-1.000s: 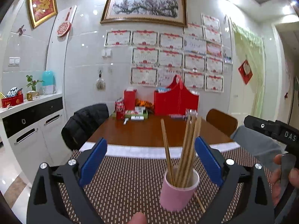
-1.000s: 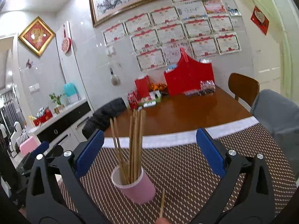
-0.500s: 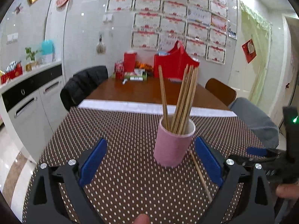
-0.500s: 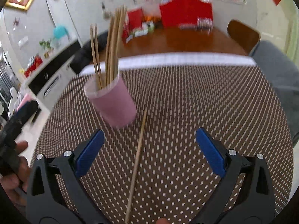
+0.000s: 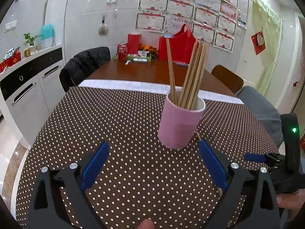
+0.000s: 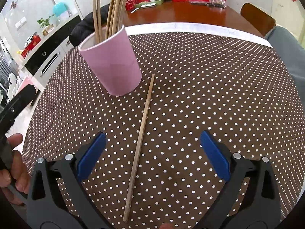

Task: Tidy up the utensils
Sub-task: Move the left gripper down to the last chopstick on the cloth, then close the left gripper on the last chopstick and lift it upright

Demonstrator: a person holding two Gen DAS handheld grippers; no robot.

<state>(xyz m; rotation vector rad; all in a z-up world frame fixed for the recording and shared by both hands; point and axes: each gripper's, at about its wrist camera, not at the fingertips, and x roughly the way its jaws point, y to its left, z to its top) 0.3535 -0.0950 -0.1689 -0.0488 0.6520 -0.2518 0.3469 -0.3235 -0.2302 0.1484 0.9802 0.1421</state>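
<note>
Beside the pink cup [image 6: 112, 64] — one loose chopstick [image 6: 140, 143] between spread fingers [image 6: 91, 156].

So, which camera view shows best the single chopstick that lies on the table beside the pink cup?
The right wrist view: the loose chopstick shows along its whole length on the dotted cloth, between the open fingers of the right hand-held gripper. The left wrist view shows only its tip beside the pink cup.

Matt wooden chopstick [image 6: 140, 145] on dotted woven cloth [image 6: 209, 99]; smooth matt pink cup [image 6: 112, 64]; glossy wooden table [image 5: 144, 72].
</note>
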